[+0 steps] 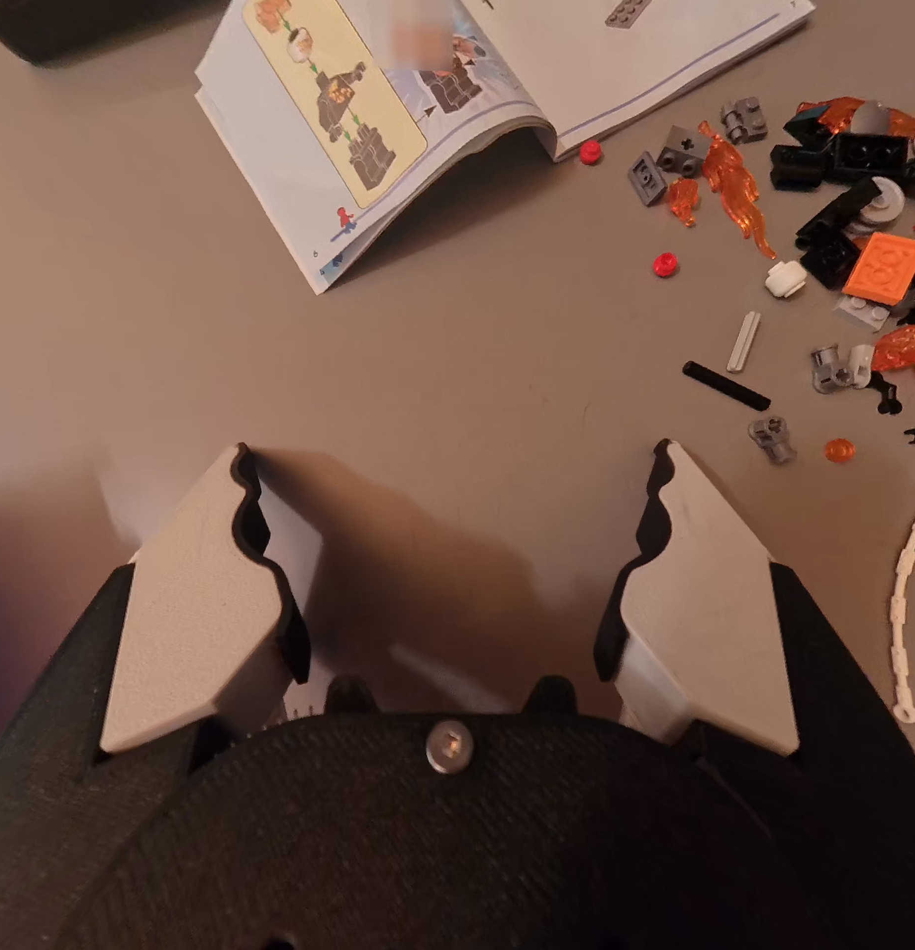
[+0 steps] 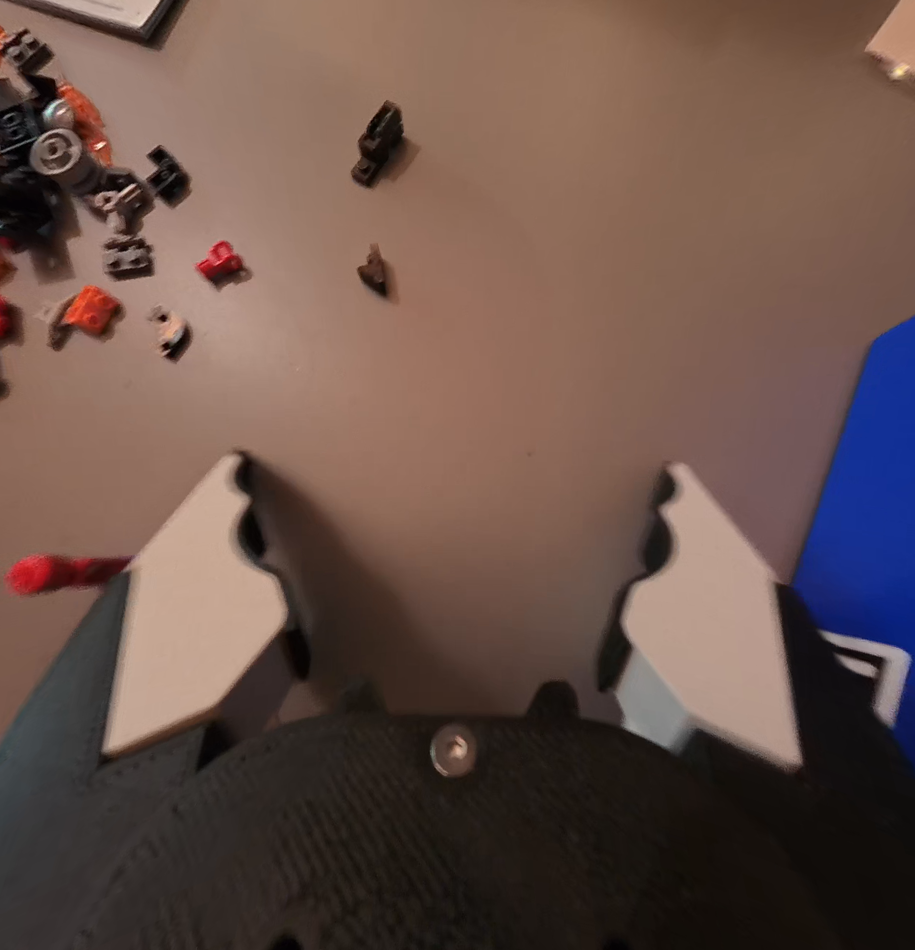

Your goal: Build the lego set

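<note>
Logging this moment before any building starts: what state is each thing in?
Left tongs: open, empty.
Right tongs: open, empty.
Instruction booklet: open, lying flat.
Loose pieces: scattered, unassembled.
Dark minifigure legs: lying apart from the pile.

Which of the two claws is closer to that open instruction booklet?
Left. The left gripper faces the instruction booklet, which lies open ahead of it. From the right gripper, only a corner shows at the far upper left.

Loose lego pieces, black, grey, red and translucent orange, lie heaped unassembled on the table beside the open instruction booklet.
</note>
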### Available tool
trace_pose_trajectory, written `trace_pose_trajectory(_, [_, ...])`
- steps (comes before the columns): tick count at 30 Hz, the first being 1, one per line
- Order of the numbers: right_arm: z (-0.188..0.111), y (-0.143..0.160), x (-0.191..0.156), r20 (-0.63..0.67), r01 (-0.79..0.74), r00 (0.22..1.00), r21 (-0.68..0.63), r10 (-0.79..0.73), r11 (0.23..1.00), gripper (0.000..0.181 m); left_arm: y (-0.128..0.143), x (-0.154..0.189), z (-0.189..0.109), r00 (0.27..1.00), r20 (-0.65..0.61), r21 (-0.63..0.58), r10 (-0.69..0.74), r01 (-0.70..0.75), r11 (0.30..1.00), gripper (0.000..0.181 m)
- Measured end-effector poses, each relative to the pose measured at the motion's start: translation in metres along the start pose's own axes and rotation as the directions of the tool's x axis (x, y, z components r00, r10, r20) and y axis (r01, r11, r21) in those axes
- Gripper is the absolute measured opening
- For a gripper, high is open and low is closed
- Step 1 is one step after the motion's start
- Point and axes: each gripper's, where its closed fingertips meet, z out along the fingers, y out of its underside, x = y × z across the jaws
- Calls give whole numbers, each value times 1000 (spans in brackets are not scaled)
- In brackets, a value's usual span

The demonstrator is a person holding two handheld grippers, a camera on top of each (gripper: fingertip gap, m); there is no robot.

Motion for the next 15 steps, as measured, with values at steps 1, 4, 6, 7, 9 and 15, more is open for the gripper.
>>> trace_pose_trajectory(1, [-6,-3,-1,2,10,1000,-9,-10,1000,129,1,-1,-2,1000,5,-23,1,0,1000,145])
trace_pose_trajectory(4, [-41,-46,-1,-108,125,989,202,-105,971,104,-11,-8,-13,997,75,-6,26,-25,1000,105])
trace_pose_trajectory(6, [-70,-78,-6,-209,169,973,355,-99,919,92,-40,-2,-37,980,166,123,107,-128,984,89])
trace_pose_trajectory(7, [-84,-93,-12,-242,177,967,431,-76,885,80,-55,8,-49,972,185,185,142,-176,967,75])
trace_pose_trajectory(9, [-109,-120,-21,-313,194,950,576,-5,794,37,-81,28,-66,952,239,282,190,-256,925,56])
trace_pose_trajectory(15, [-88,-131,-74,-218,203,973,664,-72,719,2,-91,70,-53,952,200,330,231,-288,899,0])
